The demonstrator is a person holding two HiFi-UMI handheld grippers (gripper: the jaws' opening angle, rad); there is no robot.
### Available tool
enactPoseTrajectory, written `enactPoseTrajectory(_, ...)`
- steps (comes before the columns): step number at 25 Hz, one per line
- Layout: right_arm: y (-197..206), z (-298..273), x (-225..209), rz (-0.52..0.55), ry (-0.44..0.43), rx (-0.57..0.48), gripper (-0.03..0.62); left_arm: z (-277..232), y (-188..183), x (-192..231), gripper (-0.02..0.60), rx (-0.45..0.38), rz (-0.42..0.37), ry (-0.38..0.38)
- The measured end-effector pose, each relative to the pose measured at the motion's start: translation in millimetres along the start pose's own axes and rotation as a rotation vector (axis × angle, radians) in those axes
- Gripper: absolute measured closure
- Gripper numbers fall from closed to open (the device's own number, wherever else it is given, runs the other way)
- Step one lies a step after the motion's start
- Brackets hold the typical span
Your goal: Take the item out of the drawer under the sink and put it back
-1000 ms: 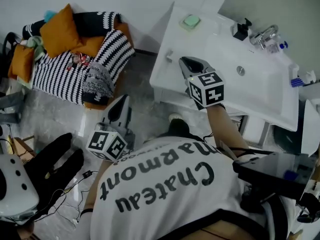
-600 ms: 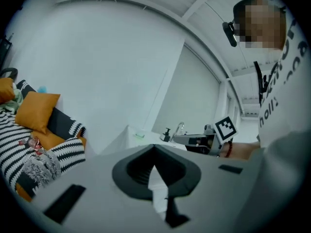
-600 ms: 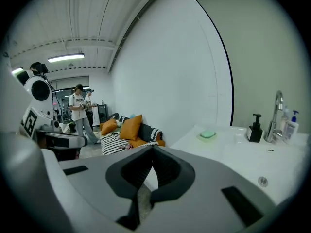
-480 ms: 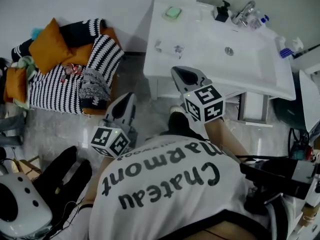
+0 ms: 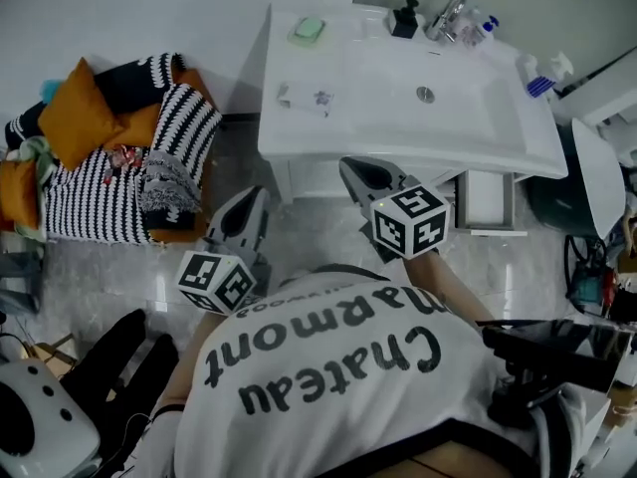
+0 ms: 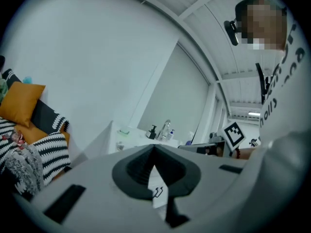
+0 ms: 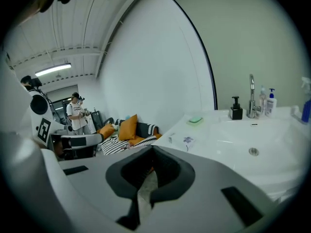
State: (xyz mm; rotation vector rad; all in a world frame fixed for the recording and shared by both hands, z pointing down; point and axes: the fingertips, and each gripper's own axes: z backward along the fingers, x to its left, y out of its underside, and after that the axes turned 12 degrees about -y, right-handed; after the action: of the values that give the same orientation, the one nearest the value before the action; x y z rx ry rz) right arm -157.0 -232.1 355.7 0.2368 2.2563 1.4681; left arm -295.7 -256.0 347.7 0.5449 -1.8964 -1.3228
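The white sink (image 5: 299,139) stands ahead of me, and part of the white cabinet (image 5: 488,202) under it shows at its right. From here I cannot tell how the drawer stands. A small clear packet (image 5: 304,98) lies on the sink's left counter. My right gripper (image 5: 360,175) hovers just in front of the sink's front edge, shut and empty. My left gripper (image 5: 249,205) hangs lower left over the floor, also shut with nothing in it. In the left gripper view the jaws (image 6: 154,147) meet at their tips. The right gripper (image 7: 152,150) points over the counter.
A green soap (image 5: 307,31), a black dispenser (image 5: 403,18) and a faucet (image 5: 448,10) line the sink's back. Striped blankets and orange cushions (image 5: 109,157) are heaped on the floor at left. Dark equipment (image 5: 557,342) sits at my right. A person (image 7: 77,111) stands far behind.
The right gripper has drawn back from over the sink counter to in front of its edge. The sink has slid up and left in the head view. The left gripper barely moved.
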Motion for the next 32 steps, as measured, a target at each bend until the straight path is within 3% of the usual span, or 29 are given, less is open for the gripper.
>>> enactPoseTrajectory(16, 4.7, 39.8, -16.4, 0.022, -0.026, 0.026, 0.583, -10.1, -1.1, -42.8, 0.574, -0.012, -0.003, -0.024)
enactPoseTrajectory(32, 11.0, 54.0, -19.4, 0.041, -0.021, 0.032, 0.583, -8.0, 2.3, -57.2, 0.574, -0.015, -0.009, -0.028)
